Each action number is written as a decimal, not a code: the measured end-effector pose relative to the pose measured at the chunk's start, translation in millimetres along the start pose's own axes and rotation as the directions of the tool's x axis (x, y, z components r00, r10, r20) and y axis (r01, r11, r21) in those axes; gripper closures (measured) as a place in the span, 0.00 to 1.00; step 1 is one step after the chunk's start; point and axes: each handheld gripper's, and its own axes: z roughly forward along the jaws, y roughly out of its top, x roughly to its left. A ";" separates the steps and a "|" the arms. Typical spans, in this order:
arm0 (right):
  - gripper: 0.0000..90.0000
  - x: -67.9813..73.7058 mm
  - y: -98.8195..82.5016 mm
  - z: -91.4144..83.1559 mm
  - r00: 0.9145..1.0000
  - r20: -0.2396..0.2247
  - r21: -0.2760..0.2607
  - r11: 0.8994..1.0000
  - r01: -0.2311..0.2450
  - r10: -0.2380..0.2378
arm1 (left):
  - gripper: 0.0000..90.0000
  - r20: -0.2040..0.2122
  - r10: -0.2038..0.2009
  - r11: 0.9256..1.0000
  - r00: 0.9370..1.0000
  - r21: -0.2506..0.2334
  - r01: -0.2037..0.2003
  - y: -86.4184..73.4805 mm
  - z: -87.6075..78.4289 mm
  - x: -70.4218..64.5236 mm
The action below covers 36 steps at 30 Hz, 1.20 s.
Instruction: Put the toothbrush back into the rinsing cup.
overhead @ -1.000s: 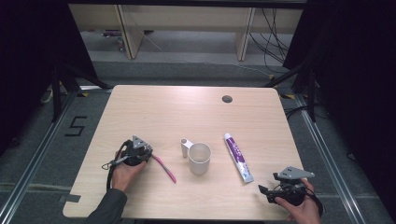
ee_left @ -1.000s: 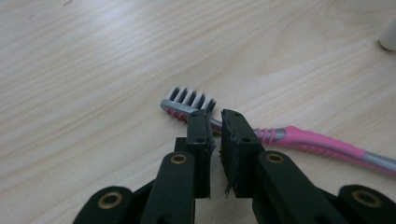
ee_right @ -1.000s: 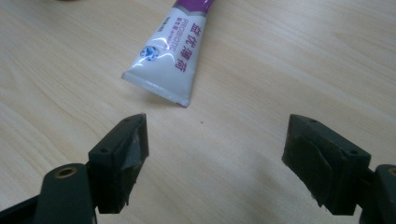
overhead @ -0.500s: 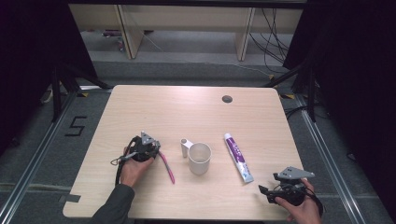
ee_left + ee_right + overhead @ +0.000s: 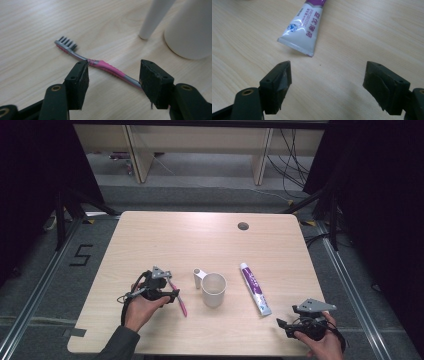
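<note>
One pale wooden table (image 5: 165, 245), dark curtains (image 5: 30, 195) either side.

Toothbrush (image 5: 177, 295) left of mug (image 5: 213, 290) — tube (image 5: 255, 287) right

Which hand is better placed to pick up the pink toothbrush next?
Left. The left gripper hangs right over the toothbrush, jaws open astride its handle; the right gripper faces the toothpaste tube.

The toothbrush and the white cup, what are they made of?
The toothbrush looks like plastic: a smooth pink and grey handle, perhaps with a rubbery pink grip, and dark bristles. It lies flat on the table, which looks like pale wood, going by its grain lines. The cup is plain matt white with a handle; it could be plastic or ceramic, the look alone leaves that open.
</note>
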 end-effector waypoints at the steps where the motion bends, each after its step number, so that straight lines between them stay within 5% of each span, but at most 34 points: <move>1: 0.26 0.0 0.0 0.0 1.000 0.000 0.000 1.000 0.000 0.000 | 0.45 0.006 0.002 1.000 1.000 0.002 -0.002 0.0 1.3 -2.4; 8: 0.25 1.7 0.8 -0.6 1.000 -0.006 0.010 1.000 -0.027 0.027 | 0.43 0.006 0.020 0.998 1.000 0.065 -0.020 2.0 12.2 -7.6; 11: 0.25 0.7 0.4 -0.1 1.000 -0.004 0.005 1.000 0.001 -0.001 | 0.45 0.002 0.028 0.996 1.000 0.090 -0.028 4.9 17.3 -6.6; 21: 0.26 3.9 0.6 0.1 0.999 -0.020 0.011 0.999 -0.034 0.034 | 0.52 -0.018 0.023 0.992 1.000 0.121 -0.020 8.8 27.8 0.8; 31: 0.26 3.7 1.0 0.1 0.999 -0.025 0.012 0.999 -0.034 0.034 | 0.66 -0.020 0.064 0.982 0.998 0.181 -0.059 6.5 26.8 9.0; 36: 0.26 2.6 0.7 1.5 1.000 -0.019 0.005 1.000 -0.019 0.019 | 0.75 0.004 0.079 0.968 0.997 0.238 -0.078 8.6 23.3 16.1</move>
